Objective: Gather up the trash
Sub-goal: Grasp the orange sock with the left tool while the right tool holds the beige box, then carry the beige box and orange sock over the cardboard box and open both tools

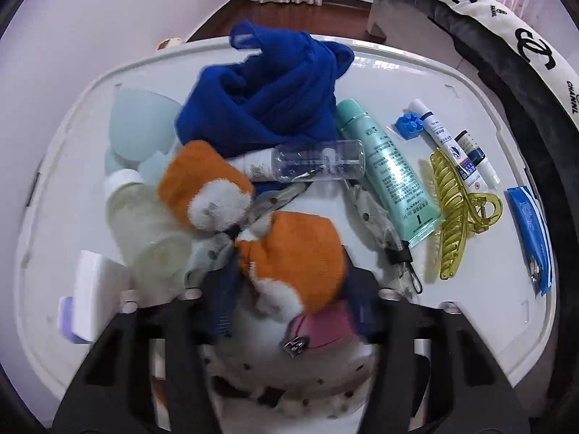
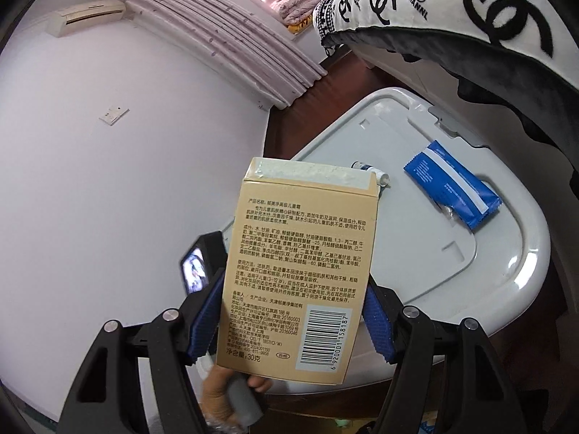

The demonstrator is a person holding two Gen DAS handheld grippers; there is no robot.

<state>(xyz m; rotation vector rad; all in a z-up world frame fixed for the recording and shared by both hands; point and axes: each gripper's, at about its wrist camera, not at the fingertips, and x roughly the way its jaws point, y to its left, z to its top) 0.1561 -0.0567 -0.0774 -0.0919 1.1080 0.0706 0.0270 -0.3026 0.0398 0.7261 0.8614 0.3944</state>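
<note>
My right gripper (image 2: 293, 311) is shut on a tan cardboard box (image 2: 300, 267) with printed text and a barcode, held upright in the air beside the white table (image 2: 506, 253). A blue sachet (image 2: 452, 188) lies on that table; it also shows in the left wrist view (image 1: 532, 238). My left gripper (image 1: 293, 311) hovers low over the cluttered table (image 1: 470, 289), its fingers either side of an orange and white plush toy (image 1: 289, 260) and a pink item (image 1: 322, 329). The jaws look apart, and no grip shows.
The table holds a blue cloth (image 1: 267, 97), a clear bottle (image 1: 311, 162), a green tube (image 1: 391, 170), a yellow hair claw (image 1: 456, 209), small tubes (image 1: 456, 148), a blue block (image 1: 409, 123), pale bottles (image 1: 144, 224) and a white box (image 1: 90, 289). A black-and-white cushion (image 1: 524, 47) lies at right.
</note>
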